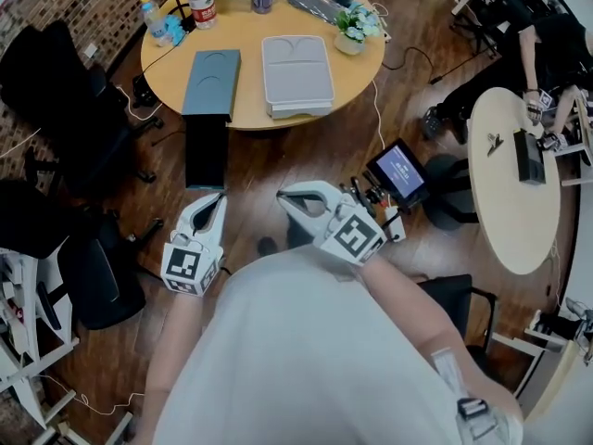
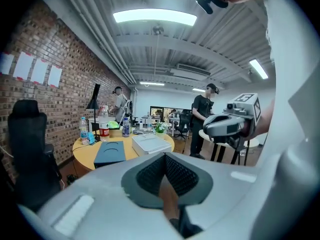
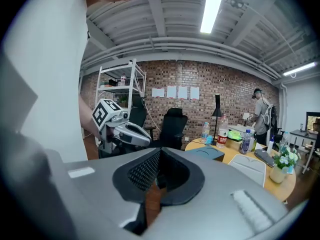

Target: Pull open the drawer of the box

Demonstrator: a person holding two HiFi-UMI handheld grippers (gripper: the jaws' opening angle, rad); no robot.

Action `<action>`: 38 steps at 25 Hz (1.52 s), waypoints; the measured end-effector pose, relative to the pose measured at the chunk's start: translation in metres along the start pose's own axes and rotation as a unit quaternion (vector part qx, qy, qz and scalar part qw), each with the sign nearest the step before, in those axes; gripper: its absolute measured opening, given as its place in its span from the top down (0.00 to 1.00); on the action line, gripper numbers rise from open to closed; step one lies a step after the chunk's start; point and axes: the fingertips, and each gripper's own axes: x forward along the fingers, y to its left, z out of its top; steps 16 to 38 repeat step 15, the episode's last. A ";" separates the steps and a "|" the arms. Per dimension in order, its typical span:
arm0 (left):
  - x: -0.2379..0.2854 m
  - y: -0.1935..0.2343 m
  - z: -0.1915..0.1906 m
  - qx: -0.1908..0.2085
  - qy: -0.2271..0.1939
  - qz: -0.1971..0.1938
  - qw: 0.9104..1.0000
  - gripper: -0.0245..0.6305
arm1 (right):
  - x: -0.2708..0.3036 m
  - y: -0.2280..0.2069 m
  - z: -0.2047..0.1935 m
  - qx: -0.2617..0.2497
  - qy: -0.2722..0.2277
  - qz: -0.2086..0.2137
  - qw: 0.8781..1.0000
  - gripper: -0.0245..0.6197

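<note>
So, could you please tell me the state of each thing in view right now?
left tool: shut, empty.
right tool: shut, empty.
blue box: flat on the table.
drawer: pulled out, overhanging the table edge.
grey box: closed.
bottle: upright.
screen: lit.

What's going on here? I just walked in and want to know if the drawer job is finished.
A person stands back from the round table, holding the left gripper and the right gripper close to the body. Both are shut and empty and touch nothing. On the table, the blue-grey box appears to have its dark drawer pulled out past the table's edge. The light grey box beside it looks closed.
</note>
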 end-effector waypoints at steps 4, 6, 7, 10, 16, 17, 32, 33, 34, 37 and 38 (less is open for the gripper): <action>-0.009 -0.015 -0.013 -0.024 -0.002 -0.023 0.999 0.96 | -0.003 0.012 -0.001 0.011 -0.003 0.001 1.000 0.95; -0.011 -0.021 -0.018 -0.028 0.001 -0.035 0.999 0.96 | -0.006 0.015 0.000 0.017 -0.007 -0.001 1.000 0.95; -0.011 -0.024 -0.021 -0.029 0.002 -0.039 0.999 0.96 | -0.007 0.016 0.000 0.019 -0.009 -0.004 1.000 0.95; -0.010 -0.030 -0.025 -0.030 0.005 -0.050 0.998 0.96 | -0.011 0.019 -0.004 0.025 -0.009 -0.012 1.000 0.95; -0.006 -0.040 -0.022 -0.028 0.002 -0.067 0.997 0.96 | -0.018 0.025 -0.008 0.038 -0.010 -0.020 0.999 0.95; -0.006 -0.040 -0.022 -0.028 0.002 -0.067 0.997 0.96 | -0.018 0.025 -0.008 0.038 -0.010 -0.020 0.999 0.95; -0.006 -0.040 -0.022 -0.028 0.002 -0.067 0.997 0.96 | -0.018 0.025 -0.008 0.038 -0.010 -0.020 0.999 0.95; -0.006 -0.040 -0.022 -0.028 0.002 -0.067 0.997 0.96 | -0.018 0.025 -0.008 0.038 -0.010 -0.020 0.999 0.95; -0.006 -0.040 -0.022 -0.028 0.002 -0.067 0.997 0.96 | -0.018 0.025 -0.008 0.038 -0.010 -0.020 0.999 0.95; -0.006 -0.040 -0.022 -0.028 0.002 -0.067 0.997 0.96 | -0.018 0.025 -0.008 0.038 -0.010 -0.020 0.999 0.95; -0.006 -0.040 -0.022 -0.028 0.002 -0.067 0.997 0.96 | -0.018 0.025 -0.008 0.038 -0.010 -0.020 0.999 0.95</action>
